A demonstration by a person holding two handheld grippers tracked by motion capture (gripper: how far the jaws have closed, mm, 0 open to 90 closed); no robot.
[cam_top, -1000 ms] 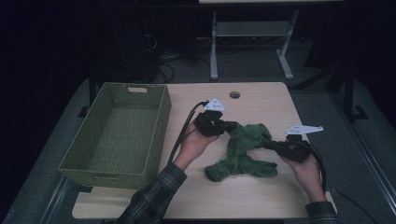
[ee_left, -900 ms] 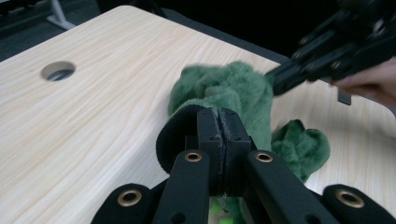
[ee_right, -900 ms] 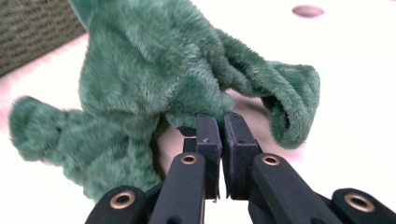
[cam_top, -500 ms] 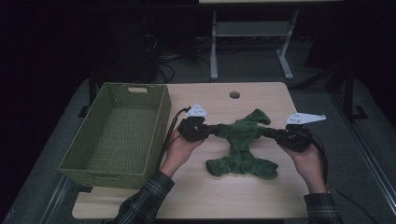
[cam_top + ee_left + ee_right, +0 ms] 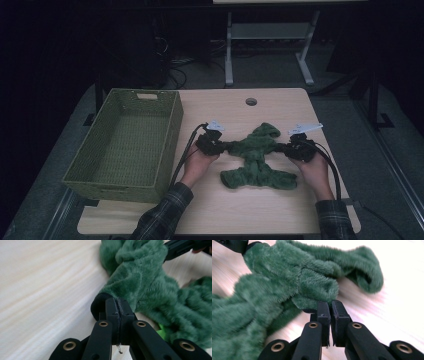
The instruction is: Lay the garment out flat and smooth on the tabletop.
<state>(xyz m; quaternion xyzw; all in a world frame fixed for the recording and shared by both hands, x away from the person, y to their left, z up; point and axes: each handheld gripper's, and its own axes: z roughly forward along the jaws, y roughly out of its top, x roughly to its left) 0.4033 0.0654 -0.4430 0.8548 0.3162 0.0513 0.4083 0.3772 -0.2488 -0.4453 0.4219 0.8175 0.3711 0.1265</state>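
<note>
A fuzzy green garment (image 5: 257,157) lies spread on the wooden table (image 5: 235,215), its hood toward the far side. My left gripper (image 5: 222,146) is shut on the black cuff of its left sleeve (image 5: 125,287). At the other sleeve end, my right gripper (image 5: 285,147) is shut on the green cloth (image 5: 317,290). The sleeves stretch in a line between the two grippers, low over the table. In the left gripper view the right gripper (image 5: 185,247) shows far off at the top right.
A green woven basket (image 5: 125,142) stands empty at the table's left, close to my left hand. A round cable hole (image 5: 251,101) sits near the far edge. Bare tabletop lies in front of the garment and to the right.
Both grippers pulled apart and sank toward the table, stretching the bunched garment out flat. The hood now lies toward the far side.
</note>
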